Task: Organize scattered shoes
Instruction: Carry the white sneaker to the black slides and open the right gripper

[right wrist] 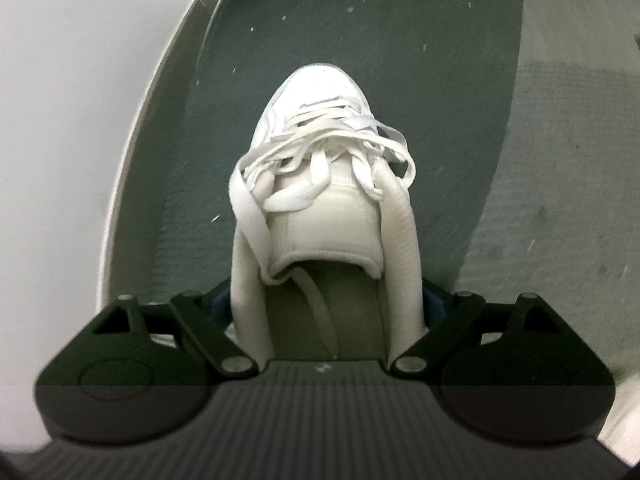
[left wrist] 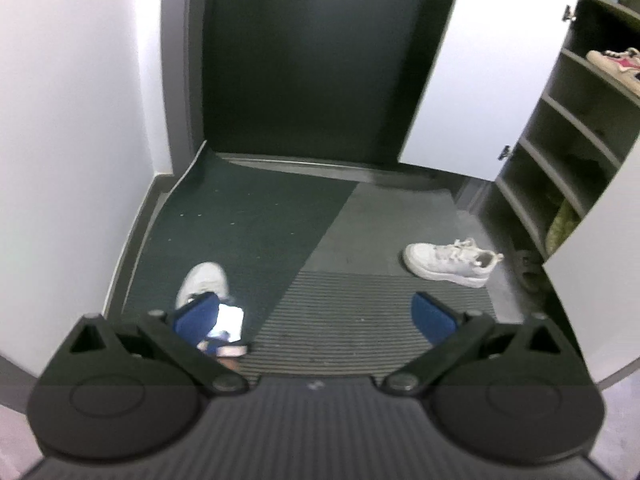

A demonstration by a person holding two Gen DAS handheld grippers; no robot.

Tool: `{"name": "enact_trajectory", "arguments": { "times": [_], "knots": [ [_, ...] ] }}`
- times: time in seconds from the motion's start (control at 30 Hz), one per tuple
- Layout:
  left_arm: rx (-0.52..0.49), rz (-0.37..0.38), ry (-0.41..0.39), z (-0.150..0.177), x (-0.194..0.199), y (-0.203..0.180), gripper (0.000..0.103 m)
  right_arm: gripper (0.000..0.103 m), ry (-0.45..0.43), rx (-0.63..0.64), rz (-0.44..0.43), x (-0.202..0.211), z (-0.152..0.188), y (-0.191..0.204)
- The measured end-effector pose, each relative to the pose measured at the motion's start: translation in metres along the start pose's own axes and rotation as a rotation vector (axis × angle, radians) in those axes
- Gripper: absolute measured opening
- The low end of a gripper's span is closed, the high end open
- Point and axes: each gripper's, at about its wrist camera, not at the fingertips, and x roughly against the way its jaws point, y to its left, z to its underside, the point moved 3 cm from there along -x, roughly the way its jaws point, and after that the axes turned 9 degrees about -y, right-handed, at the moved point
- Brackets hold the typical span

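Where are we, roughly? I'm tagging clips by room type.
Most likely a home entryway: a dark door with a ribbed doormat before it, an open shoe cabinet with shelves, and white sneakers on the floor.

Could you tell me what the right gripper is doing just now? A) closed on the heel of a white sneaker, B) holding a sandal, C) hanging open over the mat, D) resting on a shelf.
A: the right gripper has its jaws pressed against both sides of the heel of the white sneaker.
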Motion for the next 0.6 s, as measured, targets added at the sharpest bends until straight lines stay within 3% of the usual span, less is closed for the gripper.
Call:
{"name": "enact_trajectory", "arguments": {
  "times": [0.13, 0.2, 0.43, 0.6],
  "knots": [
    [-0.033, 0.029, -0.01, 0.004, 0.01, -0.009, 0.103, 0.093, 0.088, 0.008, -0.05, -0.003, 0.021, 0.016],
    [-0.034, 0.049, -0.01, 0.003, 0.013, -0.011, 0.103, 0.1, 0.096, -0.031, -0.085, 0.007, 0.026, 0.009],
    [0.0, 0.049, -0.072, -0.015, 0.022, -0.01, 0.103, 0.1, 0.021, -0.053, -0.039, 0.106, 0.004, -0.052],
    [0.058, 0.041, -0.106, -0.032, 0.021, -0.004, 0.103, 0.1, -0.146, -0.123, 0.173, 0.224, -0.042, -0.147]
  ]
}}
